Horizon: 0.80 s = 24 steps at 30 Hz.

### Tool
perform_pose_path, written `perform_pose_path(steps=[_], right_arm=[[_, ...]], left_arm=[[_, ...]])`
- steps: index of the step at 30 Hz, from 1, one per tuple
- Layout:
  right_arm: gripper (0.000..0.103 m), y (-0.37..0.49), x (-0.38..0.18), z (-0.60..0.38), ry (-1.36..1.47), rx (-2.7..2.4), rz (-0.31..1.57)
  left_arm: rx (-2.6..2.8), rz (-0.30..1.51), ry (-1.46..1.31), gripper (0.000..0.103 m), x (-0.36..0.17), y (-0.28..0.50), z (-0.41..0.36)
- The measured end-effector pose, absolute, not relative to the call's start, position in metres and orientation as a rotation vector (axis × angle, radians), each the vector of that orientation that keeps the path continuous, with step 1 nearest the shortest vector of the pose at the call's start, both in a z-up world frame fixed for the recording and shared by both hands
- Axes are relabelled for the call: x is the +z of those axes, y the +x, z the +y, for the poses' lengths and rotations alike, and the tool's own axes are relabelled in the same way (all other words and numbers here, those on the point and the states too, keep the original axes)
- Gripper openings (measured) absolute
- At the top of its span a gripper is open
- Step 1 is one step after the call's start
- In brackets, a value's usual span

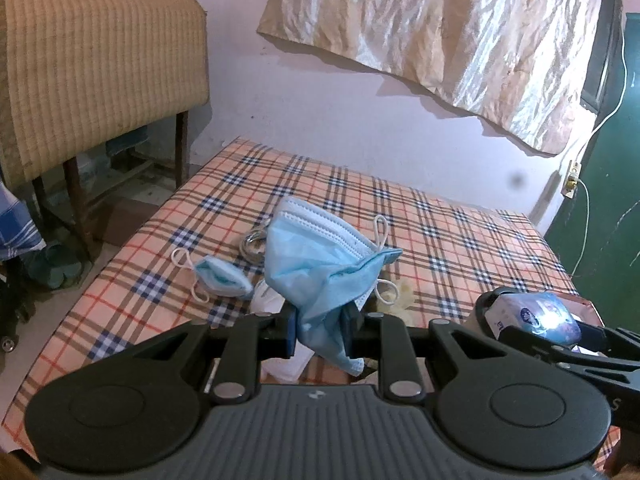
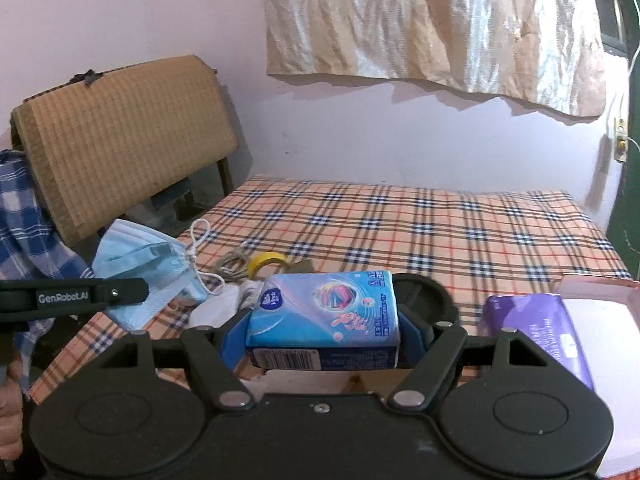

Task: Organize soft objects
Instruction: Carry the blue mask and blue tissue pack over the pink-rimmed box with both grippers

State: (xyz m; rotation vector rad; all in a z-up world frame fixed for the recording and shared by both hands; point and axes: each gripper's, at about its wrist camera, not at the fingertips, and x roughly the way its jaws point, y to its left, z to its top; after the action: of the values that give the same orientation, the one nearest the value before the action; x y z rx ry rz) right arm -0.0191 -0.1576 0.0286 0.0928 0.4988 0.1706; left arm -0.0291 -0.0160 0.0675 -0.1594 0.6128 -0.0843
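Left gripper (image 1: 320,330): clamped tight on a blue face mask (image 1: 320,264), jaws pinching the crumpled fabric, and the mask hangs clear above the bed with its white ear loops dangling.

Right gripper (image 2: 322,334): jaws wide but full, the blue pads pressing both ends of a blue tissue pack (image 2: 324,316), barcode side facing the camera, the pack held off the bed.

Bed (image 1: 440,232): a plaid sheet in peach, navy and red covers it, and that is where the loose things lie.

Second mask (image 1: 220,276): small, folded, blue, lying on the sheet to the left of the held one, apart from it.

Yellow tape roll (image 2: 266,262): on the sheet behind the tissue pack, next to a coil of pale cable (image 2: 232,266).

Purple packet (image 2: 536,332): at the right in the right wrist view, lying against a pink-edged box (image 2: 600,284).

White crumpled item (image 2: 216,306): on the sheet between the held mask and the tissue pack; what it is I can't make out.

Backdrop: pink wall, a shiny beige cloth (image 1: 440,28) hanging on it.
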Motion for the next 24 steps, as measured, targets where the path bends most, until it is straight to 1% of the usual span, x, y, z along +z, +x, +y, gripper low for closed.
perform_pose_path(steps=[24], right_arm=[[0.088, -0.014, 0.036, -0.217, 0.142, 0.073, 0.506]], left_arm=[[-0.161, 0.65, -0.082, 0.023, 0.069, -0.014, -0.074]])
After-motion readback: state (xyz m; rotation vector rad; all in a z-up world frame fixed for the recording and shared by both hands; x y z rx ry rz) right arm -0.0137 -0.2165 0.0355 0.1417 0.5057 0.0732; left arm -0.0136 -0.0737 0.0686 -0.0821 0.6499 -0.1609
